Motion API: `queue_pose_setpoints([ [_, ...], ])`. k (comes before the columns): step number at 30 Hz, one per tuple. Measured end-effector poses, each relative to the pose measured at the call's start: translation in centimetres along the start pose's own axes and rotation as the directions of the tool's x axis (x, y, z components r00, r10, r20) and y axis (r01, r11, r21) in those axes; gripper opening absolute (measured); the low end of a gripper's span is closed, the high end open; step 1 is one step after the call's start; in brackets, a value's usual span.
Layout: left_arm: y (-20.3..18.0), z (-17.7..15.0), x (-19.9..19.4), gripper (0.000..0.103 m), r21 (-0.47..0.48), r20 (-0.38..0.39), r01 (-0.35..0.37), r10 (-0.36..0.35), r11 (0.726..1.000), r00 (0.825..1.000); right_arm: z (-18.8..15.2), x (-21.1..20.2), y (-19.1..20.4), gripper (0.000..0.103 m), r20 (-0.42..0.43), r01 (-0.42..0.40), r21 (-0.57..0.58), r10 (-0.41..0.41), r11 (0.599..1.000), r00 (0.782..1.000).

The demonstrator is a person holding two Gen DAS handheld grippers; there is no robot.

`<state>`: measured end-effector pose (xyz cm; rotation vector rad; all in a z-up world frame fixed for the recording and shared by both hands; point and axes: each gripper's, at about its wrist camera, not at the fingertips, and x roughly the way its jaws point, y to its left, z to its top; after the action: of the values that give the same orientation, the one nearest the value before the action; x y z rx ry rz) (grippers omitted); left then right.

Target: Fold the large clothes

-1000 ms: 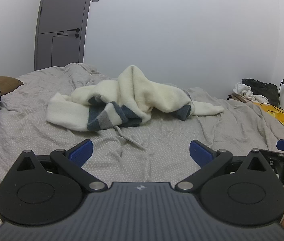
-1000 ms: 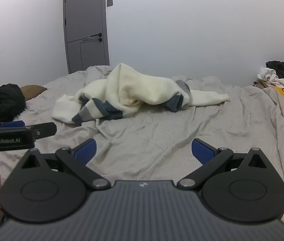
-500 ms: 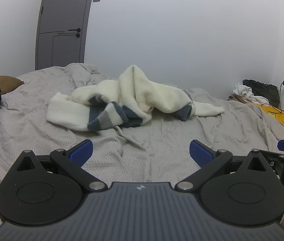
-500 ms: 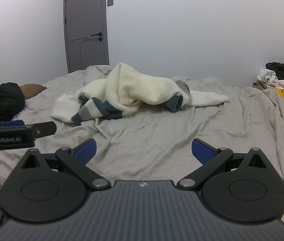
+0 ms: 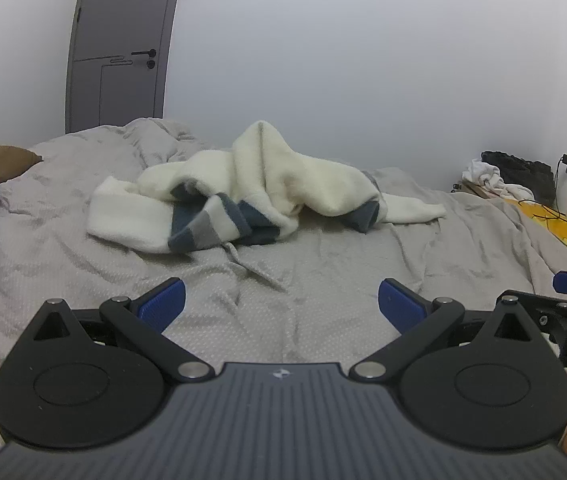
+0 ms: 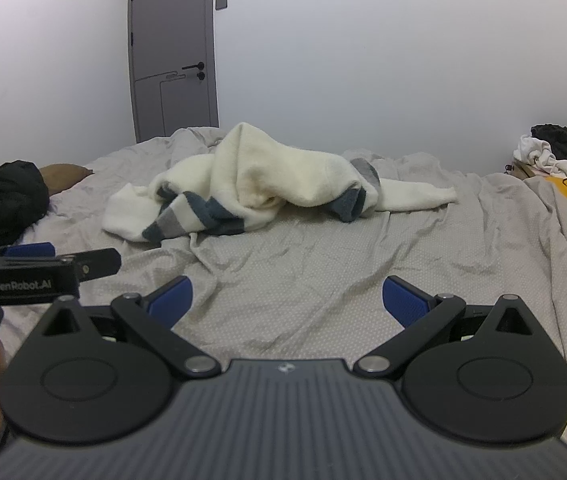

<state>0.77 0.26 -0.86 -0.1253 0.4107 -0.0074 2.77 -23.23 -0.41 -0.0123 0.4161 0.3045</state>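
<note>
Step in hand, judged from the layout: approach, before any first grasp, since the garment is untouched and no fold has been made. The left gripper (image 5: pixel 281 300) is held with its blue pads spread wide and nothing between them; the right gripper (image 6: pixel 287 298) is likewise spread wide and empty. Both hover over bare sheet on the near side of the sweater (image 5: pixel 259 188), well apart from it. The sweater lies in a crumpled heap on the bed (image 5: pixel 363 272), roughly at its middle, peaked at the centre with one sleeve (image 5: pixel 411 210) trailing flat to the sweater's right and a broad cream band reaching out to its left. The material appears thick, soft and fuzzy, cream in body with dark blue and grey stripes showing at the near left of the heap and at a cuff on its right; such a knit should drape heavily and hold little shape. The bed sheet is thin grey fabric with a fine dotted print, creased into ridges just in front of the sweater. Beyond the sweater stands a grey door (image 5: pixel 119 48) in a plain white wall. The next move calls for carrying both grippers forward to the heap, locating two distinct edges or corners, and pinching one layer only at each, so the garment can be lifted and spread flat; sheet ridges near the sweater risk being pinched along with it
</note>
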Motion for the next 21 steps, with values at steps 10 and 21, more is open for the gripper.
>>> queue_pose_setpoints([
  [10, -0.05, -0.13, -0.02, 0.103, 0.000, -0.002, 0.002, -0.002, 1.000, 1.000, -0.07, 0.06, -0.28, 0.103, -0.005, 0.000, -0.003, 0.000, 1.000, 1.000],
  [21, 0.13, -0.39, 0.55, 0.103, -0.011, -0.018, 0.013, -0.013, 1.000, 1.000, -0.25, 0.05, -0.74, 0.103, -0.013, 0.015, -0.007, -0.015, 1.000, 1.000],
])
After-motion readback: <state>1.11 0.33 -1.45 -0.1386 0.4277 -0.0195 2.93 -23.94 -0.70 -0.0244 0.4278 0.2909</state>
